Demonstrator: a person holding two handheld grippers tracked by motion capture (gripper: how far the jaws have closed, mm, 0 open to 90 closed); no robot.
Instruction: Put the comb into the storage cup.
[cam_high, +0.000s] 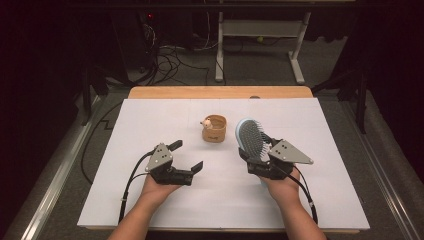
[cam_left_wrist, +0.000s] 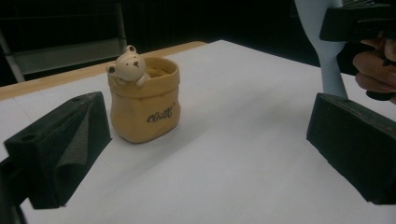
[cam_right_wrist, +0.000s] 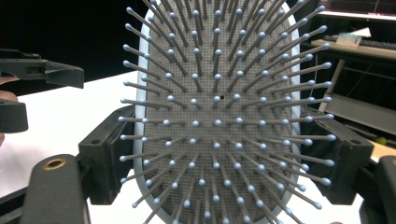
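1. I have the hairbrush (cam_high: 251, 137) clamped in my right hand-held gripper (cam_high: 261, 161), lifted off the white tabletop (cam_high: 320, 200). In the right gripper view the two black jaws press on either edge of the pale blue paddle (cam_right_wrist: 217, 116), bristles facing the camera.
2. In the high view the brush head stands up and leans away from me, just to the right of the yellow bear pot (cam_high: 214, 128), near it but not touching. In the left gripper view the blue handle (cam_left_wrist: 327, 56) hangs down below the right jaws.
3. My left hand-held gripper (cam_high: 187, 155) is empty, jaws spread wide, and it sits low over the tabletop facing the pot (cam_left_wrist: 144, 100). The pot stands upright in the middle of the tabletop, mouth open, with a little bear figure (cam_left_wrist: 127, 65) on its rim.
4. I judge the step in hand to be the carry: brush gripped and held aloft, the pot as the likely target.
5. The next move calls for turning the brush handle-down, lining it up over the pot's mouth and lowering it in gently. The pot looks light and narrow, so I may need the left jaws to steady it first.
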